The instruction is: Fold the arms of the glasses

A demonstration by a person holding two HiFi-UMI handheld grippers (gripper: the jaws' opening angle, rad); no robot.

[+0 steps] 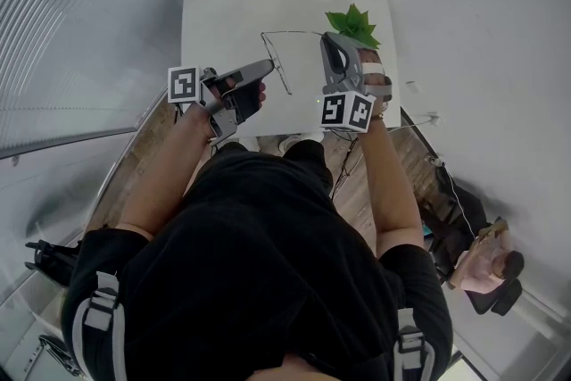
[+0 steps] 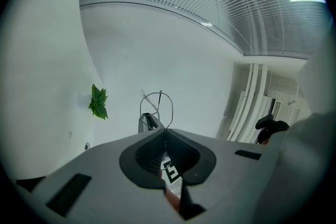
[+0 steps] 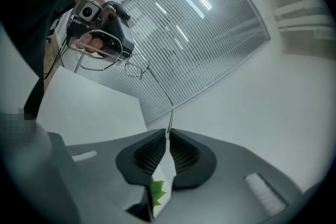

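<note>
Thin wire-framed glasses [image 1: 278,58] hang in the air over the white table [image 1: 219,13], held between both grippers. My left gripper [image 1: 269,67] is shut on the frame; in the left gripper view a round lens rim [image 2: 156,106] rises straight out of the closed jaws [image 2: 165,131]. My right gripper [image 1: 326,37] is shut on the tip of one arm; in the right gripper view that arm [image 3: 160,86] runs from the closed pads [image 3: 168,135] up to the lenses [image 3: 137,66] and the left gripper [image 3: 102,26]. The arm stands unfolded, stretched out from the frame.
A small green plant [image 1: 354,22] stands at the table's far right corner, right beside my right gripper. A ribbed glass wall [image 1: 80,22] runs along the left. Cables [image 1: 446,183] and a chair [image 1: 486,268] lie on the floor to the right.
</note>
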